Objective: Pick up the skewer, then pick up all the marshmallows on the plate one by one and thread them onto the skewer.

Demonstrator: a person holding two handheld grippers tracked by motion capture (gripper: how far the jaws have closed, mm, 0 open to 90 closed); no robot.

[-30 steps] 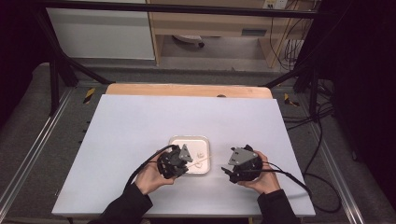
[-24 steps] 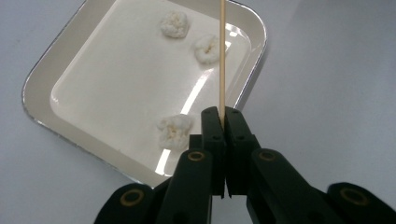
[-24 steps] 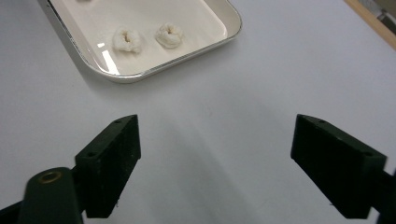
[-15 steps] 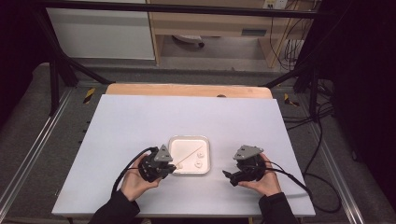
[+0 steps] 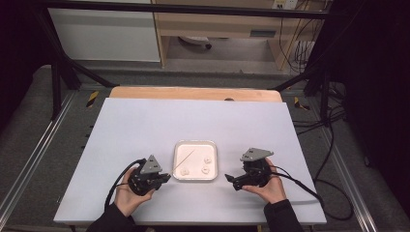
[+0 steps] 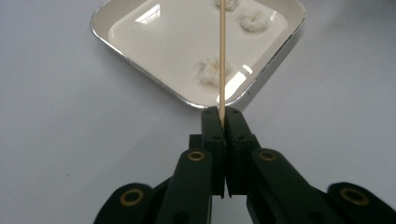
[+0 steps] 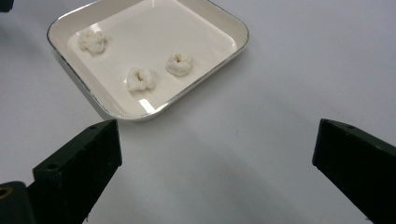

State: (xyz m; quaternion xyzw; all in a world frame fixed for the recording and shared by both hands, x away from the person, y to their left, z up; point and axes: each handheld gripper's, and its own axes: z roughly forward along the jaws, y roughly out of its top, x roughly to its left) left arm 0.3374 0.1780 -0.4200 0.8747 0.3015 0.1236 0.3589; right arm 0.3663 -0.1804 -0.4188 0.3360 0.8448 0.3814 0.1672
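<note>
Skewer work is what I have in hand: my left gripper, low and left of centre in the high view, is clamped tight on the butt of the thin wooden stick, whose shaft runs up the middle of the left gripper view and out over the tray. My right gripper, lower right of centre in the high view, has just been spreading its jaws, and they stand wide apart with nothing between them but bare white table.

Beyond both grippers sits the shallow white square tray, near the middle of the frame, between my hands. Three small white puffy pieces lie in it; the nearest piece in the left gripper view sits just beside the skewer, perhaps under it, though I cannot tell if they touch.

To do this well, I judge I should keep the left grip firm so the stick cannot swivel, bring the tip down onto a piece's centre, and use the open right jaws to steady that piece or the tray's rim. A shallow angle could flick the piece away, so a steeper stab seems wiser.
</note>
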